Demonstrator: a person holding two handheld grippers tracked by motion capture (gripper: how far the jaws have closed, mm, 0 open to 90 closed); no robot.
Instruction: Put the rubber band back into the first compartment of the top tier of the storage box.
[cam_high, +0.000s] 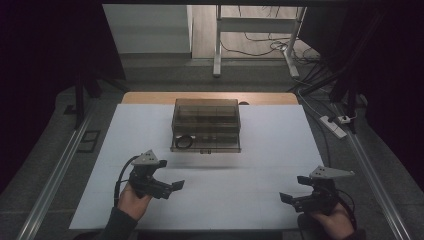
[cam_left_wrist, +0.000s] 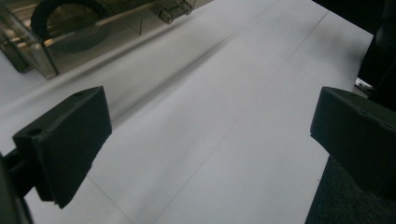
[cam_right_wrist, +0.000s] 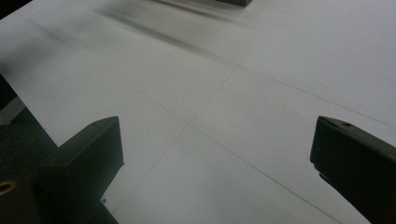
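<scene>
Both grippers sit nearest, left gripper (cam_high: 176, 185) at seven o'clock and right gripper (cam_high: 286, 198) at five, jaws wide and empty. Smoky drawer box (cam_high: 206, 125) stands at twelve; approach its front squarely, slowly.

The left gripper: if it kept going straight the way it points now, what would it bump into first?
Probably nothing soon: the left gripper points right across the bare white table top, roughly toward the right gripper. The clear box sits off to the side.
</scene>
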